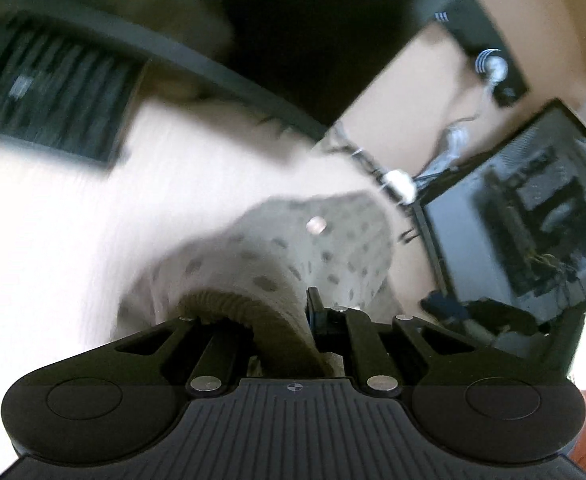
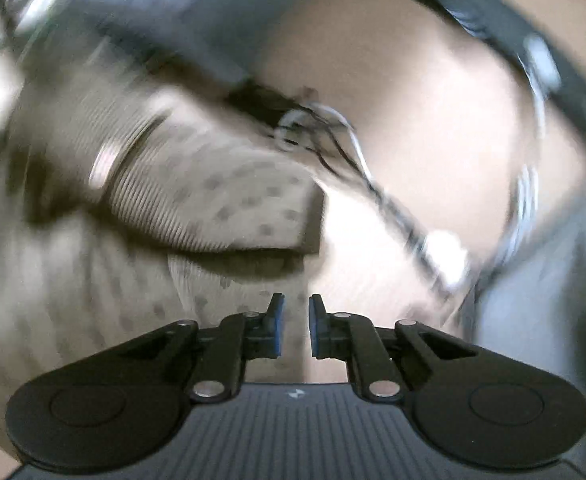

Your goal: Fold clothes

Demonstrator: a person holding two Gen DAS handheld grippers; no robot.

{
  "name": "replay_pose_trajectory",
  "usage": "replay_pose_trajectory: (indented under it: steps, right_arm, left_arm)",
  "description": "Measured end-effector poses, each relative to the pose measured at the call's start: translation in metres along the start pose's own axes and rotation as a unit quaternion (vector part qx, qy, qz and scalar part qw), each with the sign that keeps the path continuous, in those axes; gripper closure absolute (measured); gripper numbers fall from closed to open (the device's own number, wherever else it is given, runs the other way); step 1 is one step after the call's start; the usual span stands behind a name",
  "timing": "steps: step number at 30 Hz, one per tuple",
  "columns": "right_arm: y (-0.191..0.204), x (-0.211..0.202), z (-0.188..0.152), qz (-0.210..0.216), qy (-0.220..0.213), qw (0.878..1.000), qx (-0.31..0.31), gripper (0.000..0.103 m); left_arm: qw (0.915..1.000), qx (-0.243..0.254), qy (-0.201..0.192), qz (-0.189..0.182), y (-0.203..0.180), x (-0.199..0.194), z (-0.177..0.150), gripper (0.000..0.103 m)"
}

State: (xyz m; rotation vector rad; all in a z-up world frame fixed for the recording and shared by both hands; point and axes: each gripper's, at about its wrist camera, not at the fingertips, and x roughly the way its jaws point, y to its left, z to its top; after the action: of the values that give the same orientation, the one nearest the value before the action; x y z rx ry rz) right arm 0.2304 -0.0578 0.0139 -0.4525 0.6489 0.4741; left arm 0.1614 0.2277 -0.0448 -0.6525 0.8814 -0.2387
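Left wrist view: my left gripper (image 1: 293,320) has the spotted garment (image 1: 293,248) bunched between its fingers. The ribbed tan hem (image 1: 253,320) runs straight through the gap and covers the left finger; only the right finger (image 1: 317,312) with its blue pad shows. Jaws closed down on the fabric. The rest of the garment, pale with grey dots, hangs forward from the grip over the light tabletop (image 1: 53,220). A dark monitor (image 1: 533,216) stands to the right, and a tangle of cables (image 1: 397,184) lies beside it. A dark slatted panel (image 1: 49,92) sits far left. Frame is motion-blurred.

Right wrist view: my right gripper (image 2: 295,328) holds nothing. Its two blue-padded fingers (image 2: 277,328) stand a narrow gap apart, with bare cloth and table visible between them. The same garment (image 2: 213,208) lies ahead and to the left, a folded ribbed and dotted flap raised above a lower layer. Cables (image 2: 333,148) trail across the table (image 2: 413,120) to the right of it. Heavy blur; cannot tell whether the fingertips touch the cloth.
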Motion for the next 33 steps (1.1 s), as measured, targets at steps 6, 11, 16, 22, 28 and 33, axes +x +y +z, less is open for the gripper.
replay_pose_trajectory:
  steps: [6, 11, 16, 22, 28, 33]
  right_arm:
    - [-0.082, 0.024, -0.012, 0.126, 0.031, 0.923, 0.362, 0.045]
    - [-0.099, 0.070, -0.011, 0.173, 0.029, 0.887, 0.428, 0.040]
    - [-0.079, 0.117, 0.004, 0.204, 0.019, 0.884, 0.420, 0.040]
    - [-0.065, 0.142, 0.012, 0.234, 0.010, 0.891, 0.388, 0.043]
    - [-0.068, 0.131, -0.004, 0.221, 0.011, 0.897, 0.382, 0.049]
    - [-0.085, 0.109, -0.018, 0.167, 0.015, 0.909, 0.381, 0.049]
  left_arm:
    - [0.9997, -0.025, 0.004, -0.005, 0.008, -0.003, -0.020, 0.092]
    - [0.9994, -0.033, 0.011, 0.005, 0.010, -0.002, -0.030, 0.092]
    - [0.9979, -0.061, 0.016, 0.014, 0.024, 0.000, -0.034, 0.088]
    - [0.9926, -0.116, 0.030, 0.015, 0.048, 0.025, -0.026, 0.061]
    - [0.9968, -0.056, 0.049, 0.028, 0.038, 0.060, 0.004, 0.065]
    - [0.9992, 0.001, 0.037, 0.013, 0.006, 0.096, 0.036, 0.070]
